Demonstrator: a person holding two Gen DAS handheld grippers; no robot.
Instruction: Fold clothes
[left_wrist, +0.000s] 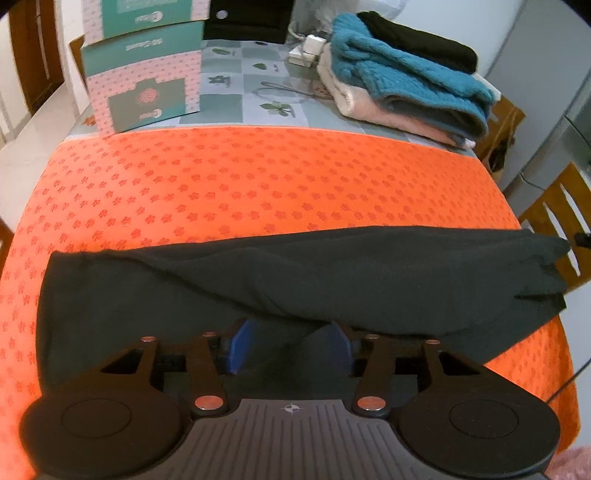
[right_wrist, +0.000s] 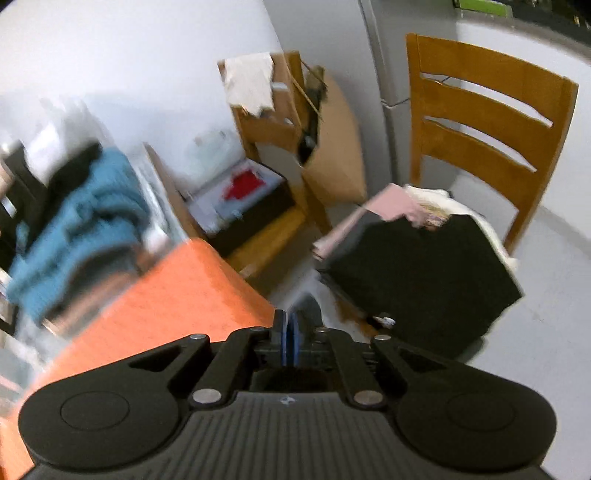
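A black garment (left_wrist: 295, 280) lies in a long folded band across the orange tablecloth (left_wrist: 258, 177), its right end hanging past the table edge. My left gripper (left_wrist: 290, 332) is low over its near edge, open. Its blue pads (left_wrist: 242, 345) stand well apart, with dark cloth lying between them and over the tips. My right gripper (right_wrist: 290, 325) is off the table's right corner (right_wrist: 221, 266), above the floor. Its pads are almost together and I see nothing between them. That view is blurred. A pile of clothes topped by a black garment (right_wrist: 424, 273) rests on a wooden chair (right_wrist: 480, 110).
Folded sweaters, teal on top (left_wrist: 399, 74), are stacked at the far right of the table. Patterned boxes (left_wrist: 144, 70) stand at the far left. A second chair holds a box with something red (right_wrist: 243, 192). A tall grey appliance (right_wrist: 384, 74) stands behind.
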